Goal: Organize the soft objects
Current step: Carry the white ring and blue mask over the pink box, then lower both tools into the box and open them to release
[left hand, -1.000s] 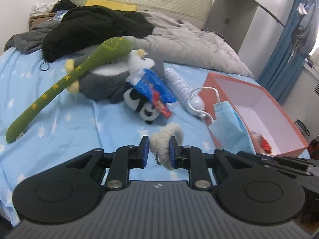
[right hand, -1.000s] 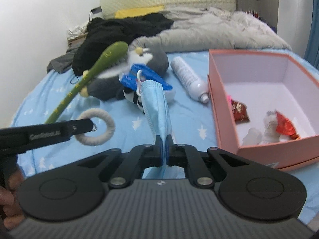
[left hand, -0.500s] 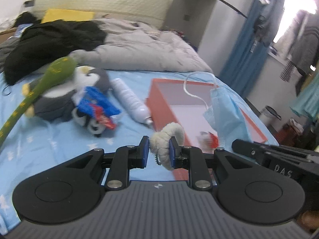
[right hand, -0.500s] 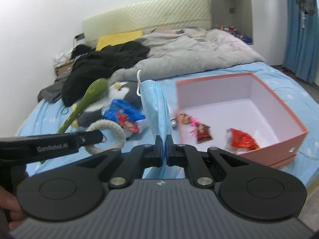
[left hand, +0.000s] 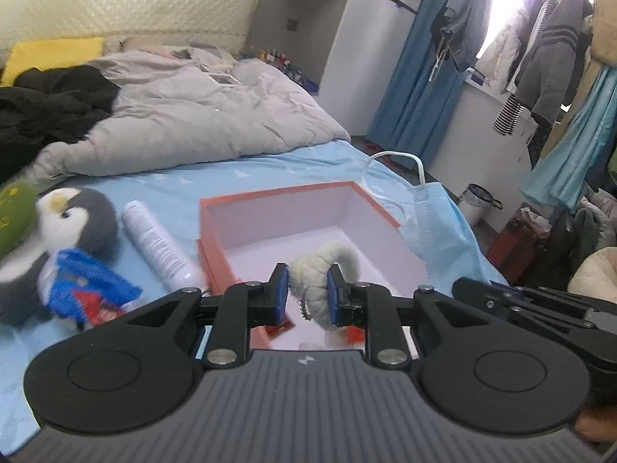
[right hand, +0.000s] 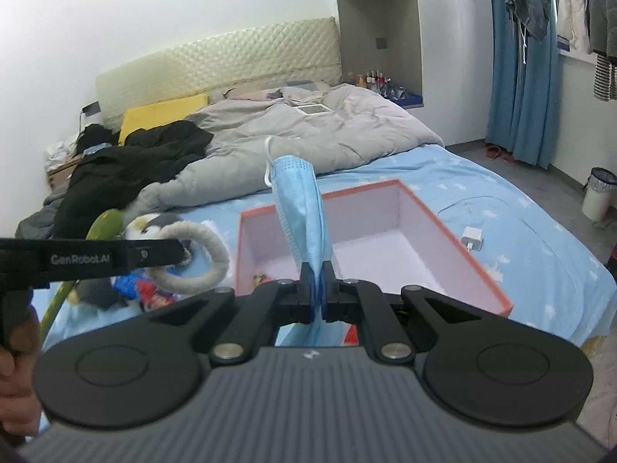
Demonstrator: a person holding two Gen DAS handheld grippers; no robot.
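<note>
The left gripper point(left hand: 307, 293) clamps the fluffy ring point(left hand: 327, 270); the right gripper point(right hand: 317, 289) pinches the blue face mask point(right hand: 304, 212). Both hang over the open pink box point(right hand: 455, 247) on the bed point(right hand: 520, 208), positioned, apparently, for release inside.

Fluffy off-white ring point(left hand: 324, 270) of rough plush; pleated blue face mask point(right hand: 304, 208) of thin non-woven cloth. Box point(left hand: 277, 200): matt salmon card outside, smooth pale lining. Penguin toy point(left hand: 73, 220), soft pile. Bottle point(left hand: 158, 247), smooth plastic. Bed sheet point(right hand: 501, 208), matt printed cotton; headboard point(right hand: 216, 61), quilted, slightly glossy.
</note>
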